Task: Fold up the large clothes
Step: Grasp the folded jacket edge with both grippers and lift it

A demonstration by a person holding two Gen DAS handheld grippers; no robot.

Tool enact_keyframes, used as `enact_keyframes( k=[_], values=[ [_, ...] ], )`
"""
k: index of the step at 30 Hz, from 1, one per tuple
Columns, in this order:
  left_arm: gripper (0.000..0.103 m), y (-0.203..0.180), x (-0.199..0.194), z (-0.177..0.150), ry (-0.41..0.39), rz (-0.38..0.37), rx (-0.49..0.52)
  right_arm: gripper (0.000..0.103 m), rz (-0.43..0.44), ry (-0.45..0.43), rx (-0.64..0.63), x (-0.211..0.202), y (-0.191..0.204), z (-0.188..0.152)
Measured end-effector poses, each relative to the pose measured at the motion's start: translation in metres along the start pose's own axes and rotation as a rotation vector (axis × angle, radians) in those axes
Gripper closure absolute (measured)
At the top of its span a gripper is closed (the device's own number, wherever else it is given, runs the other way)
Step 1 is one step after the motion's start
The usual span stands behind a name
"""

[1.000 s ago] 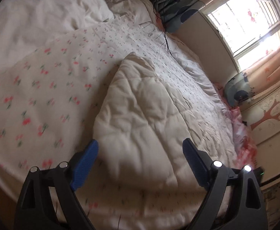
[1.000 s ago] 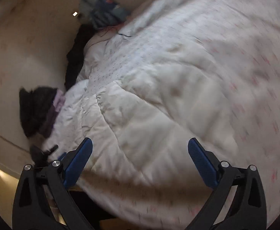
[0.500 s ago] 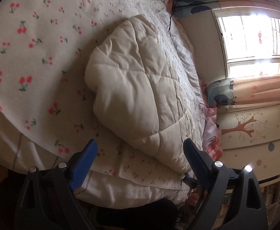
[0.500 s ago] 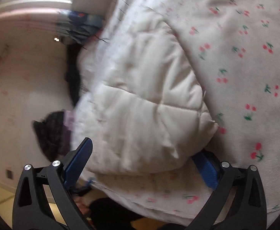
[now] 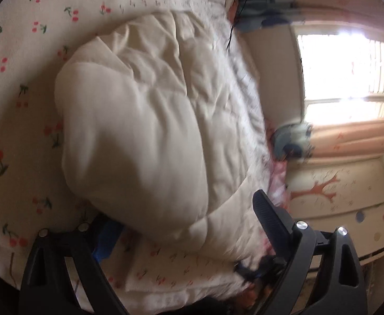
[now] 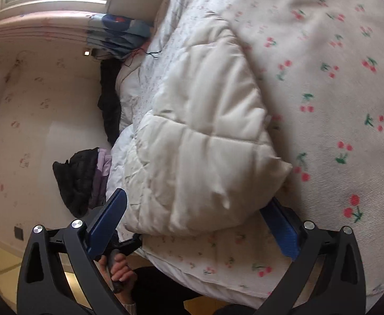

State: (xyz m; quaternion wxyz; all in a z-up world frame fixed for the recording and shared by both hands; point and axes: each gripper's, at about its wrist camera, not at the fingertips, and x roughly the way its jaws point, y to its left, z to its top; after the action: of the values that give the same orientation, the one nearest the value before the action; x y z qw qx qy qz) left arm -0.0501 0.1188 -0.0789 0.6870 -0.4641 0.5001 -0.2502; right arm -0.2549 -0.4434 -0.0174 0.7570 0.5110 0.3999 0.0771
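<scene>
A cream quilted puffer coat (image 5: 144,131) lies folded into a thick bundle on the cherry-print bedspread (image 5: 13,84). My left gripper (image 5: 189,225) is open with its jaws around the bundle's near end; the left blue finger (image 5: 108,239) sits under the coat's edge. In the right wrist view the same coat (image 6: 202,141) lies between the jaws of my open right gripper (image 6: 200,223); its right finger (image 6: 281,223) is partly tucked under the coat's corner. Neither gripper is closed on the fabric.
The bed's near edge (image 6: 218,283) runs just under both grippers. A dark jacket with a lilac garment (image 6: 84,178) lies at the bed's far side. Blue bedding (image 6: 118,34) sits by the window (image 5: 349,78). The person's other hand (image 6: 121,267) shows below.
Both grippers have come down and in toward the bed's edge. The coat now fills the space between each pair of jaws, with one finger of each slipped under its edge.
</scene>
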Motion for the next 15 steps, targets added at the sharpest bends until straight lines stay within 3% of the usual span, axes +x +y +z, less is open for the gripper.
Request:
enact_keyframes(
  k=[2, 4, 5, 8, 11, 15],
  values=[
    [0.014, -0.004, 0.011, -0.002, 0.011, 0.070, 0.044, 0.006, -0.014, -0.014, -0.006, 0.002, -0.002, 0.004],
    [0.014, -0.017, 0.024, -0.012, 0.056, 0.146, 0.158, 0.006, -0.059, 0.011, -0.022, 0.009, -0.002, 0.005],
    [0.014, -0.024, 0.024, -0.015, 0.041, 0.166, 0.203, 0.006, -0.069, 0.022, -0.045, 0.011, -0.001, 0.004],
    [0.014, -0.014, 0.021, -0.008, 0.003, 0.126, 0.121, 0.006, -0.071, 0.018, -0.053, 0.012, -0.003, 0.003],
    [0.014, -0.015, 0.021, -0.011, -0.029, 0.113, 0.119, 0.006, -0.013, -0.094, -0.051, 0.008, -0.002, 0.008],
    [0.015, -0.014, 0.027, -0.013, -0.018, 0.111, 0.124, 0.008, -0.114, -0.130, -0.050, 0.028, -0.007, 0.013]
  ],
)
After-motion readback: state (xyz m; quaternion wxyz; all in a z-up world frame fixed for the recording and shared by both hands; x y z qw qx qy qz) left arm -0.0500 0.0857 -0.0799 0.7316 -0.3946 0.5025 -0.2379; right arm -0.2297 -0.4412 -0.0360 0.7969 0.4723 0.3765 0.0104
